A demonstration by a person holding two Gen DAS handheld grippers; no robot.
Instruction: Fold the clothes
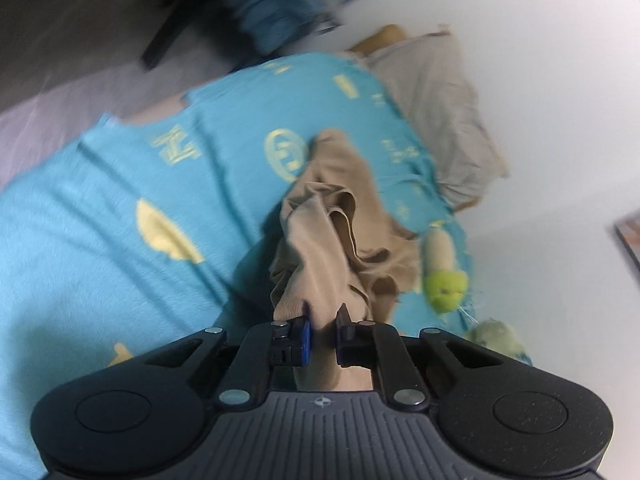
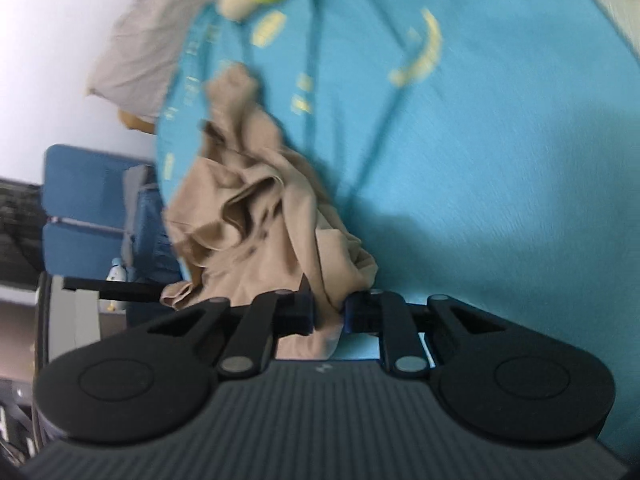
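Left gripper [image 1: 322, 330]: nearest the lens; fingers nearly closed, pinching a fold of the beige garment [image 1: 332, 232].
Right gripper [image 2: 328, 310]: fingers nearly closed on another bunched edge of the beige garment [image 2: 256, 216].
Bed cover [image 1: 100, 240]: turquoise, with yellow prints; lettering too blurred to read.
Beige garment: crumpled, strung from the fingers toward 12 o'clock, draped over the cover.
Pillow [image 1: 436, 120]: grey, at 1 o'clock in the left view, against the white wall [image 1: 540, 60].
Plush toy [image 1: 442, 276]: green and cream, at 3 o'clock of the garment.
Right view only: blue chair [image 2: 92, 208] at 9 o'clock, small bottle [image 2: 116, 270] beside it.
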